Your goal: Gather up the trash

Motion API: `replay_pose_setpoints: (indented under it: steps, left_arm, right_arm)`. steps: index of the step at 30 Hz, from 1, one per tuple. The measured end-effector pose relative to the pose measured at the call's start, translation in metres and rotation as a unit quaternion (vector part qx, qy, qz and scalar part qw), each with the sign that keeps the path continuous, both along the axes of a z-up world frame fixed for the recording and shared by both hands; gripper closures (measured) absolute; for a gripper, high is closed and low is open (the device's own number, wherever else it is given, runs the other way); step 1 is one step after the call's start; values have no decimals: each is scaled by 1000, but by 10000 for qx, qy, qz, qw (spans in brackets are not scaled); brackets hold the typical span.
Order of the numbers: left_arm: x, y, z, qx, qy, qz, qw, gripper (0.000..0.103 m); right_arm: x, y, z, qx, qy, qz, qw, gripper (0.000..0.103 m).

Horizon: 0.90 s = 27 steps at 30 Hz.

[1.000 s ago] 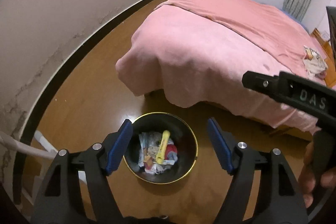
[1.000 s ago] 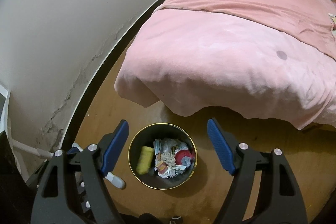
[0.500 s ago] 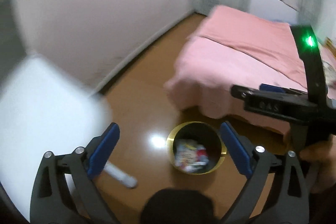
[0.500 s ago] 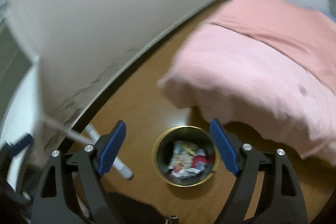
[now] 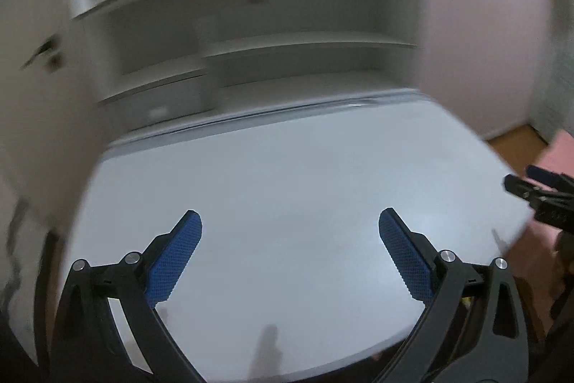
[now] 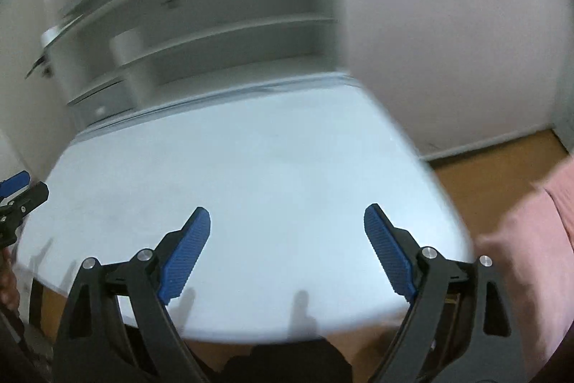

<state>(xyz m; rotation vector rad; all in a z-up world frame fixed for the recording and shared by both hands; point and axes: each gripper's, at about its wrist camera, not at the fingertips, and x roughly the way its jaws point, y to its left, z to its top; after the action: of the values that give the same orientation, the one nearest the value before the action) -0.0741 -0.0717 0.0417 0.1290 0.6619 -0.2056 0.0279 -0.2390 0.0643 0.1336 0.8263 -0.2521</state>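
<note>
Left claw: the left gripper (image 5: 290, 253), black arms with blue ribbed pads, stood spread wide with nothing between the pads.
Right claw: the right gripper (image 6: 287, 252), same build, had its jaws opening, nothing between them.
Below the claws: a smooth pale grey-white tabletop (image 5: 287, 174) filled the space under and ahead of both claws; faint finger shadows fell on its near edge.
Ahead of the claws: blurred white built-in shelves (image 6: 229, 34) rose beyond the table's far edge.
Right of the right claw: brown wooden floor (image 6: 495, 174) and the edge of a pink blanket (image 6: 531, 239).
Neighbour views: each claw showed at the other view's edge, well apart.
Trash: none could be made out on the tabletop or near either claw.
</note>
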Motion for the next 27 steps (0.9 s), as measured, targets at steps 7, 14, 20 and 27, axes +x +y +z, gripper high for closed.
replay_pose_setpoints:
  steps: [7, 14, 20, 27]
  left_arm:
    - [-23, 102, -4, -202, 58, 1031, 9944, 7]
    - [-40, 129, -1, -235, -14, 1076, 9939, 7]
    - [-45, 136, 0, -297, 0, 1094, 9936, 7]
    - [-44, 139, 3, -305, -36, 1129, 9931, 7]
  right_arm:
    - [37, 82, -2, -138, -32, 880, 9960, 18]
    - [46, 114, -3, -93, -18, 1052, 9944, 18]
    - [51, 123, -3, -151, -8, 1090, 9939, 18]
    - [50, 122, -3, -161, -19, 1071, 9941, 17]
